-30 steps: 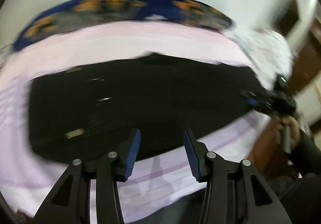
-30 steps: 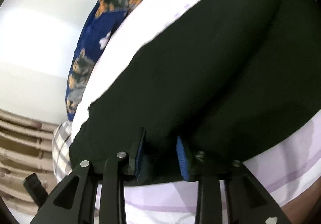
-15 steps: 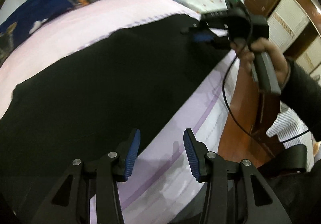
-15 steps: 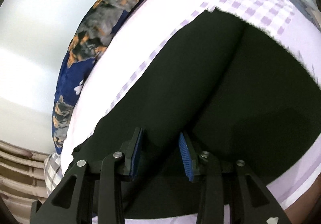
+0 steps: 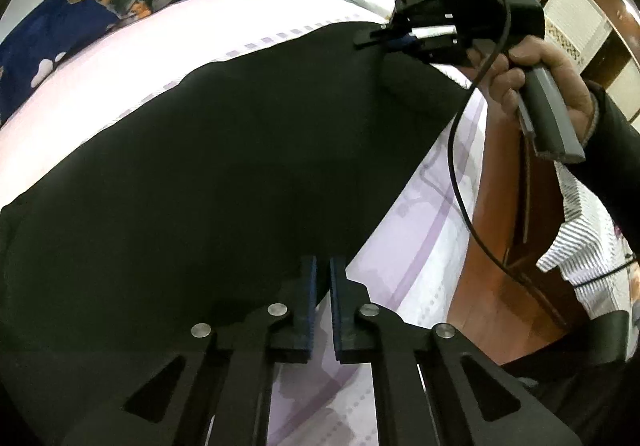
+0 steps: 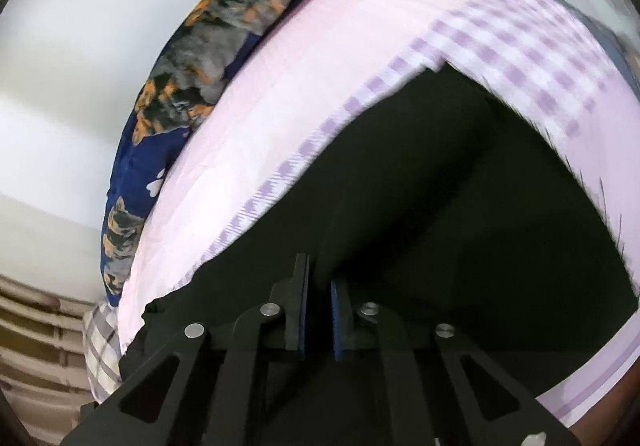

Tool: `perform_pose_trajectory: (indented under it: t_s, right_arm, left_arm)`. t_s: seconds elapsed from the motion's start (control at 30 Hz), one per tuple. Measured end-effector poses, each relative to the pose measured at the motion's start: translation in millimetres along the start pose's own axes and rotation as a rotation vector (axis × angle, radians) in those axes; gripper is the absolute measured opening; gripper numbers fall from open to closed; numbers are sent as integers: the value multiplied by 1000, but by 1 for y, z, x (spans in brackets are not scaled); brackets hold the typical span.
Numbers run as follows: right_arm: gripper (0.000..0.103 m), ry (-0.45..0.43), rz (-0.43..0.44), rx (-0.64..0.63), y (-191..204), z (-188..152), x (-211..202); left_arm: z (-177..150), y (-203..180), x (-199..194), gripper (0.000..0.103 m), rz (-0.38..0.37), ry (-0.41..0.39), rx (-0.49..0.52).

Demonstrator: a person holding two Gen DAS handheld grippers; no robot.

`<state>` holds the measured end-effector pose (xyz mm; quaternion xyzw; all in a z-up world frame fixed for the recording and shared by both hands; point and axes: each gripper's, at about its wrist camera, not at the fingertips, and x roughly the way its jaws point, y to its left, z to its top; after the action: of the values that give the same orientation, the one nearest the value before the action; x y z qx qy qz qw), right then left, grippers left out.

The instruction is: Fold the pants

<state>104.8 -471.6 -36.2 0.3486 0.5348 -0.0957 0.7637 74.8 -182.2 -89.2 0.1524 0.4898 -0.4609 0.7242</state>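
both hand-held grippers, left (image 5: 323, 274) and right (image 6: 319, 286), pinch closed on black cloth pants (image 5: 208, 174) on the bed; next, lift evenly and fold.

Bright, even room light, strong fisheye bending

The pink bedsheet (image 5: 280, 18) is glaring near white, the black pants (image 5: 208, 174) are losing all detail, and the checked band (image 6: 532, 58) above them is blurring.

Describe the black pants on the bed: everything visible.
The black pants are plain, matte, soft-looking cloth, spread mostly flat across the pink bedsheet. A lengthwise fold ridge shows in the right wrist view. The left claw is shut on the near edge; the right claw pinches the far end, lifting it slightly.
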Motion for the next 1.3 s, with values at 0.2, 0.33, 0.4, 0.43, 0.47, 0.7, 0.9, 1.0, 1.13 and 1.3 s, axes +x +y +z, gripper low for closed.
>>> perform_pose_trajectory:
  t_s: [0.2,0.33,0.4,0.43,0.47,0.7,0.9,1.0,1.13,1.3]
  right_arm:
    - [20,30,62,-102,50,27,21]
    - [24,44,108,-114,72,40,43]
    - [24,46,108,-115,75,43,48]
    - [24,46,105,-116,76,45,48]
    - [24,38,97,-113,74,45,46]
    - [24,12,50,-30,25,48,28]
    - [24,32,64,82,-13,53,38]
    - [24,25,57,88,-15,58,48]
    - [24,12,47,97,-18,69,57]
    - [23,-3,52,94,-17,83,62]
  left_arm:
    - [2,8,-1,5,-11,-25,-48]
    - [0,15,-10,5,-35,-69,-86]
    - [-2,16,-14,5,-47,-79,-95]
    - [-2,17,-15,6,-49,-82,-96]
    - [-3,17,-15,6,-61,-81,-97]
    - [-1,17,-15,15,-91,-77,-86]
    - [1,7,-14,18,-112,-72,-48]
    - [4,8,-6,18,-106,-56,-58]
    - [7,9,-2,17,-117,-59,-72]
    - [9,10,3,13,-116,-55,-77]
